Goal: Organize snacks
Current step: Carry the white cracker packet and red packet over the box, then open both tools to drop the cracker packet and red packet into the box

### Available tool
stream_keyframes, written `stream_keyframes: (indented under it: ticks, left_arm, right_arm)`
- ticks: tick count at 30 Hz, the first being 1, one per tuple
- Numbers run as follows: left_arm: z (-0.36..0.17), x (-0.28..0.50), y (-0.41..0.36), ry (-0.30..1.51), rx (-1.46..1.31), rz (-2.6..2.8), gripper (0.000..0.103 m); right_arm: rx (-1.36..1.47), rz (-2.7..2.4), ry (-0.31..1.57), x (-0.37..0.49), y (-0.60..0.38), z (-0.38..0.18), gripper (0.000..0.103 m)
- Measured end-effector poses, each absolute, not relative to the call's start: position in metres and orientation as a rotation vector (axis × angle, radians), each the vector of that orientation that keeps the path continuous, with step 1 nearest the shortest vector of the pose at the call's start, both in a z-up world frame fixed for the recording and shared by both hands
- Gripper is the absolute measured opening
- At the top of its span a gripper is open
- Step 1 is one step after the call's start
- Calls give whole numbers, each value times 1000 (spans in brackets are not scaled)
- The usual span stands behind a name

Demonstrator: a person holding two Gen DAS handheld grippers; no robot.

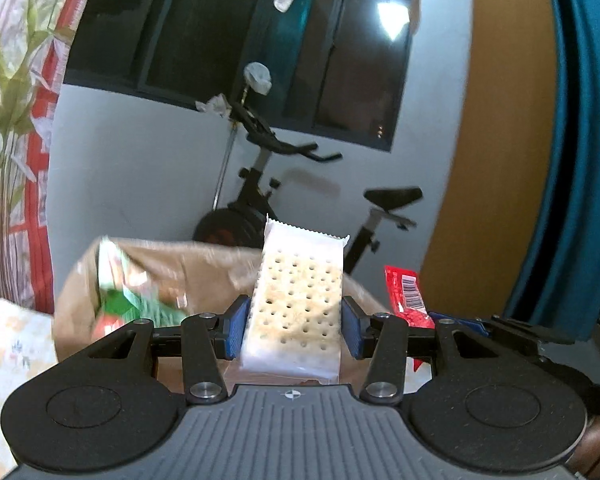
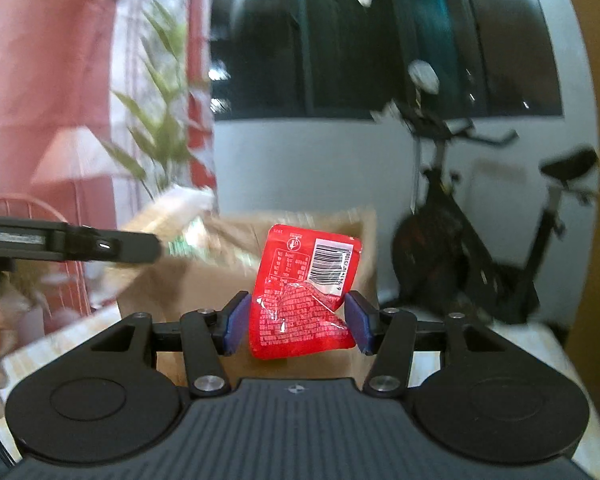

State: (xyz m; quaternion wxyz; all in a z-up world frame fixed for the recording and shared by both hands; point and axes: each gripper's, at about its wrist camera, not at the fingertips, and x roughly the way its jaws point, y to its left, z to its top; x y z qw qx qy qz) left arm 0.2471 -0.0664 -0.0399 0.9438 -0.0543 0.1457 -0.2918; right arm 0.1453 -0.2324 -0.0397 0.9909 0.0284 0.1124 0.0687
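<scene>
Left wrist view first: the left gripper [image 1: 296,322] is clamped on a clear-wrapped pack of pale perforated crackers [image 1: 298,304], which is held upright between the blue pads [image 1: 236,322], its crimped top edge raised above them. Just beyond, an open brown cardboard box [image 1: 204,272] is seen, with a green-and-white snack packet [image 1: 132,292] blurred inside its left part. At the right, a red foil sachet with a barcode [image 1: 408,298] is glimpsed beside the pack. A black exercise bike [image 1: 284,184] is parked against the far wall.

Over to the right wrist view: the right gripper [image 2: 296,320] is closed on the red foil sachet with a barcode [image 2: 302,292], pinched low across its crumpled lower half, tilted slightly. The cardboard box [image 2: 204,280] is directly behind it, and part of the other gripper's black arm [image 2: 80,244] is poking in from the left.

The risks, as judged: the sachet is held by slick, creased foil, so a slip mid-carry is possible. The crackers could be cracked by too firm a squeeze. With both grippers crowded at one box mouth, a collision or a packet dropped outside the rim is likely if both are released together.
</scene>
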Motion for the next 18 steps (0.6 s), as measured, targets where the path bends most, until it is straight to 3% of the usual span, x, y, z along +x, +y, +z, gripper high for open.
stream_keyframes:
  ticks: [6, 15, 18]
  left_arm:
    - [-31, 304, -80, 345, -116, -512, 51]
    - [-49, 338, -83, 438, -29, -443, 51]
    - [-47, 336, -75, 427, -22, -444, 60]
  right_arm:
    - [1, 154, 249, 219, -230, -16, 54]
    - [-5, 80, 452, 285, -235, -42, 55]
    - [4, 73, 458, 283, -237, -45, 58]
